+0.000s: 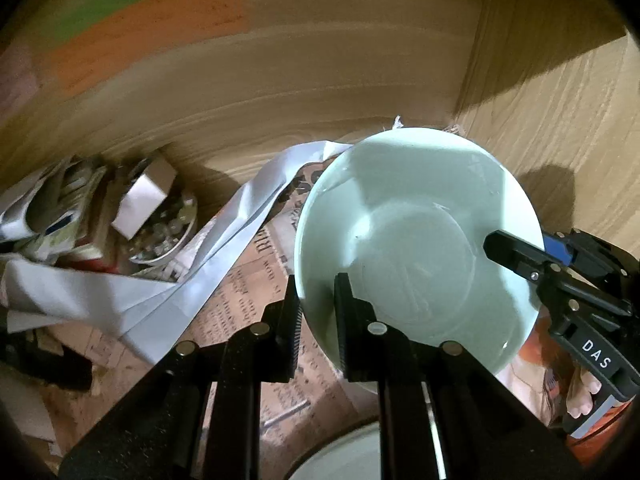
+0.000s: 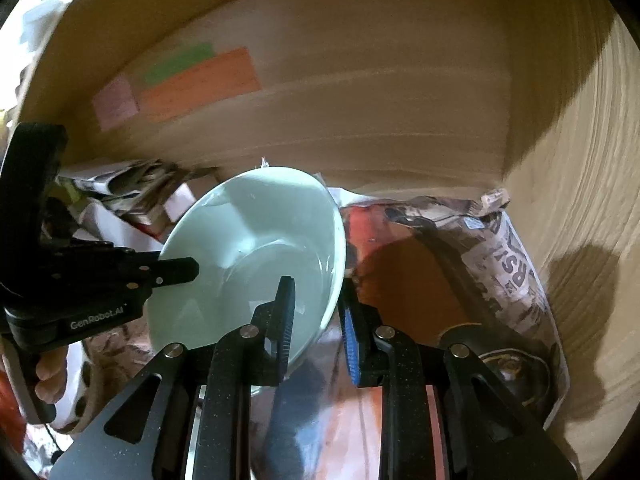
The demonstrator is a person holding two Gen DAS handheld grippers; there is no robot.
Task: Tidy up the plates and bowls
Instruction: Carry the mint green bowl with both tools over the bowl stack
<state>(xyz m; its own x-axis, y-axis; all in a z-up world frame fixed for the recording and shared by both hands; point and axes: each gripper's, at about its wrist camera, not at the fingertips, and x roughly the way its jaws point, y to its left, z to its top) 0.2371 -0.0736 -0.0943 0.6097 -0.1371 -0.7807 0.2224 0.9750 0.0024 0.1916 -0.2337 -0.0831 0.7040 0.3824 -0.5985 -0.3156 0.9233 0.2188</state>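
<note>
A pale green bowl hangs tilted inside a cardboard box, above crumpled newspaper. My left gripper is shut on its near rim, one finger inside the bowl and one outside. My right gripper is shut on the opposite rim in the same way. In the left wrist view the right gripper's fingers reach over the bowl's right edge. In the right wrist view the left gripper's fingers come in from the left. Part of another pale dish shows below the bowl.
The box walls rise close behind and to the right, with orange, green and pink labels. White wrapping paper and a bowl of small items lie to the left. A newspaper-wrapped dark dish sits at the right.
</note>
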